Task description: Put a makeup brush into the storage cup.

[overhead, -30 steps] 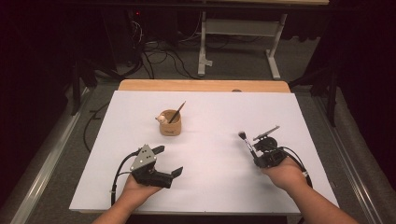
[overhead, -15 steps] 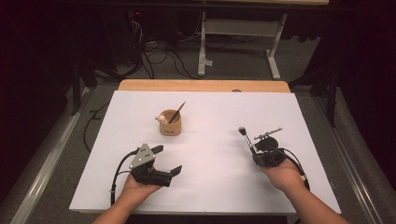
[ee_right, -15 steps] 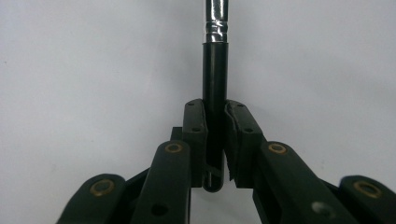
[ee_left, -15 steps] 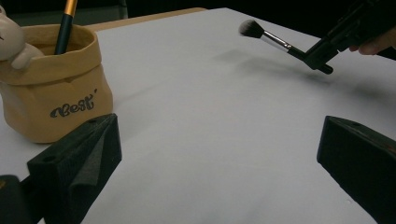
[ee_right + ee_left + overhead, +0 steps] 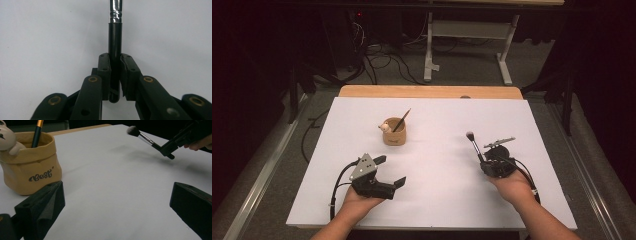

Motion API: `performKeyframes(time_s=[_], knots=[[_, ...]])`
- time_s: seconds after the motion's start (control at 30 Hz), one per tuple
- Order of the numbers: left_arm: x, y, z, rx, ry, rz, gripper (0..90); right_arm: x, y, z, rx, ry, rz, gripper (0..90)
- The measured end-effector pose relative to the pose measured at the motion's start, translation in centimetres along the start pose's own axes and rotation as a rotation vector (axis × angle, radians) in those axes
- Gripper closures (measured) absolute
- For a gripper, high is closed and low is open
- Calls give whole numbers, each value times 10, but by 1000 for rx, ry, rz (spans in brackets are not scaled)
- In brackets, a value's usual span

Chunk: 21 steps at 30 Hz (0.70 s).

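Gripping brush (image 5: pixel 115 37) | right gripper (image 5: pixel 115 72) jaws pinch handle | bristles (image 5: pixel 470 135) raised

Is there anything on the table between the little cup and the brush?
No. Between the tan cup and the makeup brush held by the right gripper, the high view shows bare white table.

The high view looks forward and down over the white table (image 5: pixel 437 125). The left gripper view skims low across it toward the right gripper (image 5: pixel 172 148), both showing the brush (image 5: pixel 142 137). The right gripper view sits close behind its jaws
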<state>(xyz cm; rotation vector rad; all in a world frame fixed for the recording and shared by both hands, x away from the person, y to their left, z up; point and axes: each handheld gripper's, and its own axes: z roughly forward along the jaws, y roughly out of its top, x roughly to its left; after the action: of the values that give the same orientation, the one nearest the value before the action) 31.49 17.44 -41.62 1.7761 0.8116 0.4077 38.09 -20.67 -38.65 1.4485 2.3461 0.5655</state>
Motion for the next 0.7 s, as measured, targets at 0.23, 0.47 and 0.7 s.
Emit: performKeyframes(time_s=[0.23,0.47,0.7], knots=[[1,1,-2,-10,-3,-16,4,1,-2,0,-43,-2,10,817],[2,0,-1,-8,0,-17,4,0,-5,0,-100,-15,20,817],[3,0,-1,-7,2,-19,4,-1,-9,0,-158,-13,25,816]])
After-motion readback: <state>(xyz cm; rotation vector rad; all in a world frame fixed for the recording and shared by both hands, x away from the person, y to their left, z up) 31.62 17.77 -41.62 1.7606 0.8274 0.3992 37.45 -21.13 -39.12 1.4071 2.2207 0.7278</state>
